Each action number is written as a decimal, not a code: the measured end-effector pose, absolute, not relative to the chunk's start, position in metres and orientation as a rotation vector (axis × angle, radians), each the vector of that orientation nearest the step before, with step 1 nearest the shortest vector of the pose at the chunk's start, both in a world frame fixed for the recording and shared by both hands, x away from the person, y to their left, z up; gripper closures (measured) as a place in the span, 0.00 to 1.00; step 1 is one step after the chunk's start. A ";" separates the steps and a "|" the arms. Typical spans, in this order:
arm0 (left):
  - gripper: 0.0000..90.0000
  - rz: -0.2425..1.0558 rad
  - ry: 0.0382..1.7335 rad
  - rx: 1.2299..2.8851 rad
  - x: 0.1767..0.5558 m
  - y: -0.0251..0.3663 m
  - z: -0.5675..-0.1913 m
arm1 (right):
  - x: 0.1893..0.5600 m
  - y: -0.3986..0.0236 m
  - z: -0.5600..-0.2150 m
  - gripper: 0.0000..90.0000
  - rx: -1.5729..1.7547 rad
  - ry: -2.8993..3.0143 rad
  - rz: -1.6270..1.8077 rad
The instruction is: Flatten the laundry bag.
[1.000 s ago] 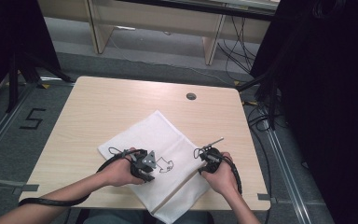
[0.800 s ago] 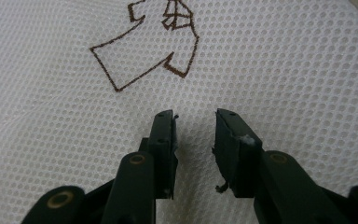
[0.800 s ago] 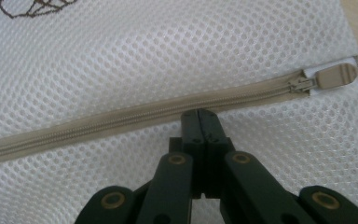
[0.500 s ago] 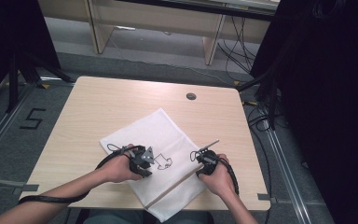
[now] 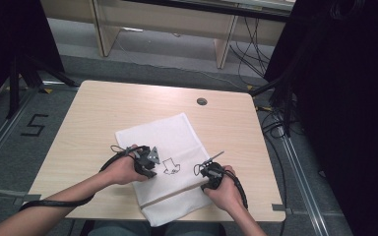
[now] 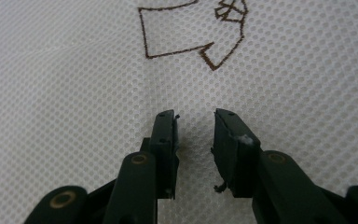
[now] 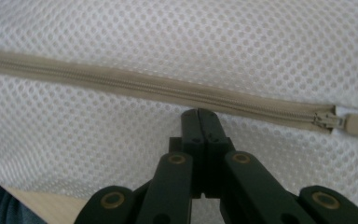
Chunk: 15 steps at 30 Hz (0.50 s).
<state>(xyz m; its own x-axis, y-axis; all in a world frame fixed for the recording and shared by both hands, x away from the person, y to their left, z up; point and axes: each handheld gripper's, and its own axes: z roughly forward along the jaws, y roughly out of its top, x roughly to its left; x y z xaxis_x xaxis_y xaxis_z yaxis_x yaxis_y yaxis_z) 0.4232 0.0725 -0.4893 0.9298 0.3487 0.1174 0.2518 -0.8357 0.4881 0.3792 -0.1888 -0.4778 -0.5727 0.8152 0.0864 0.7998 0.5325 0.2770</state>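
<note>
A white mesh bag (image 5: 172,135) lies flat on the wooden table (image 5: 128,103), with a brown line drawing (image 5: 170,167) on it. My left gripper (image 5: 151,169) rests on the bag just left of the drawing (image 6: 191,32). Its jaws (image 6: 195,114) have just been closing and stand open, a faint ridge of mesh running up between them and no pad pressing on it. My right gripper (image 5: 205,173) is at the bag's right edge. In the right gripper view it (image 7: 199,111) is shut, tips against the mesh just below the beige zipper (image 7: 158,91), left of the zipper pull (image 7: 328,120).
A round cable hole (image 5: 202,101) sits near the table's far edge. The bag's near end hangs over the front edge (image 5: 172,216). Cables (image 5: 275,123) trail on the floor at the right. A "5" (image 5: 33,125) is marked on the floor at the left.
The left gripper has slid a little away from the person over the bag. The bag's cloth has shifted, its left corner now lying farther back. The right gripper has barely moved.
</note>
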 end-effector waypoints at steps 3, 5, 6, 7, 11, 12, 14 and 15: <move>0.77 0.297 0.435 2.618 0.430 0.075 -0.489 | 0.374 -0.180 -0.479 1.00 1.382 2.730 0.447; 0.77 0.297 0.458 2.608 0.433 0.077 -0.489 | 0.372 -0.177 -0.479 1.00 1.380 2.742 0.444; 0.77 0.308 0.460 2.608 0.435 0.077 -0.489 | 0.370 -0.174 -0.479 1.00 1.378 2.746 0.445; 0.77 0.314 0.470 2.604 0.436 0.078 -0.490 | 0.368 -0.171 -0.478 1.00 1.373 2.756 0.442; 0.77 0.334 0.476 2.603 0.441 0.079 -0.490 | 0.362 -0.162 -0.479 1.00 1.345 2.783 0.449; 0.77 0.334 0.476 2.603 0.441 0.079 -0.490 | 0.362 -0.162 -0.479 1.00 1.345 2.783 0.449; 0.77 0.344 0.490 2.594 0.443 0.079 -0.490 | 0.359 -0.157 -0.478 1.00 1.334 2.802 0.448; 0.77 0.356 0.476 2.604 0.444 0.079 -0.490 | 0.357 -0.155 -0.478 1.00 1.320 2.811 0.445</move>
<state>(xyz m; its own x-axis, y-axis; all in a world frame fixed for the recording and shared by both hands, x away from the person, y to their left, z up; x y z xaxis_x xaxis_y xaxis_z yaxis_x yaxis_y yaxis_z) 0.4440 0.0790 -0.4897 0.9065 0.3888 0.1646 0.2679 -0.8310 0.4875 0.3572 -0.1545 -0.4780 -0.6459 0.7546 0.1157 0.7534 0.6057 0.2560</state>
